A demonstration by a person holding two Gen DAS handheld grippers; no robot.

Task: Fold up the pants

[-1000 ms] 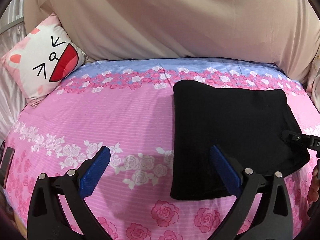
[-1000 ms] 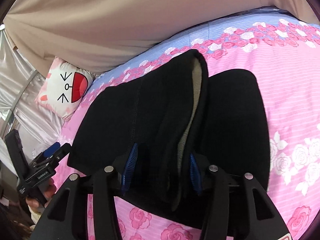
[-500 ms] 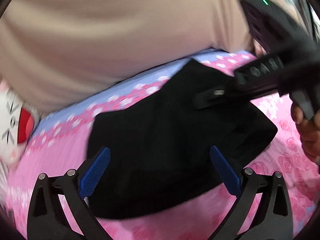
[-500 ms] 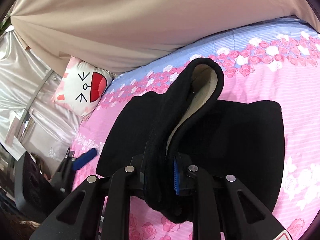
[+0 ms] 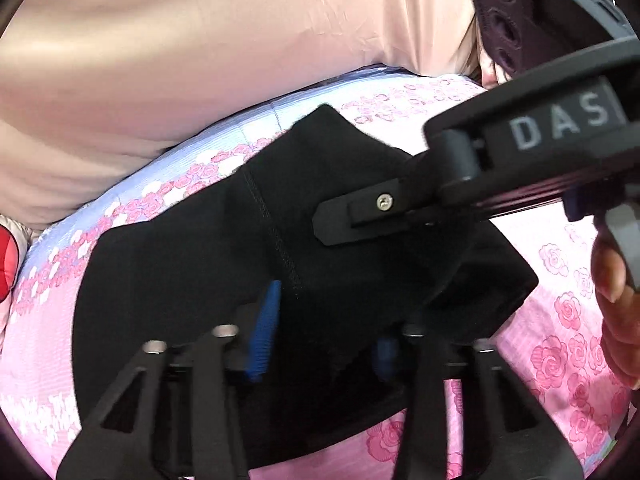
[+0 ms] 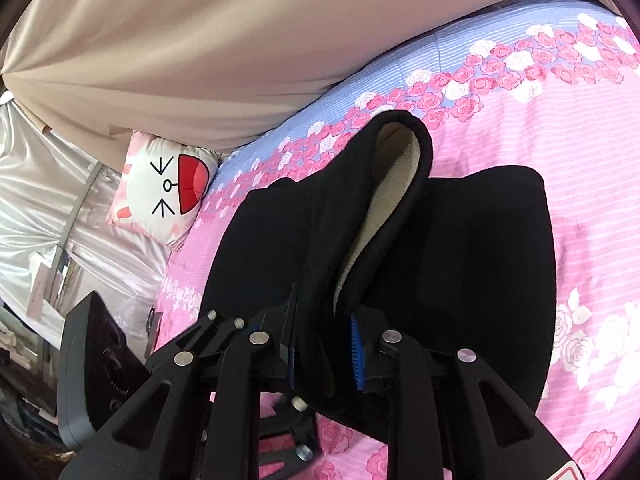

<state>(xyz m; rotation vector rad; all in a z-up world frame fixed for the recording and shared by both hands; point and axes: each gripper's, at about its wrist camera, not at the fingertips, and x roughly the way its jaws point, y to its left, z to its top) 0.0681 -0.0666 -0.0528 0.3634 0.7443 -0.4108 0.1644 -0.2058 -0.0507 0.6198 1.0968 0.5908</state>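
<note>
Black pants [image 5: 172, 280] with a cream fleece lining [image 6: 384, 208] lie folded on the pink floral bed. My right gripper [image 6: 324, 348] is shut on a raised fold of the pants [image 6: 480, 260] near their front edge, lifting it so the lining shows. My left gripper [image 5: 324, 340] is closed around the pants' near edge, with black cloth between its blue pads [image 5: 262, 336]. In the left wrist view the right gripper's body [image 5: 460, 184] crosses above the pants from the right.
A pink floral bedsheet [image 6: 580, 152] covers the bed. A cat-face cushion [image 6: 164, 192] sits at the far left corner. A beige curtain [image 6: 200, 40] hangs behind the bed. Silver fabric [image 6: 40, 184] lies left of it.
My left gripper swung right over the pants and closed from wide open onto their near edge. My right gripper closed on the raised fold and lifted it.
</note>
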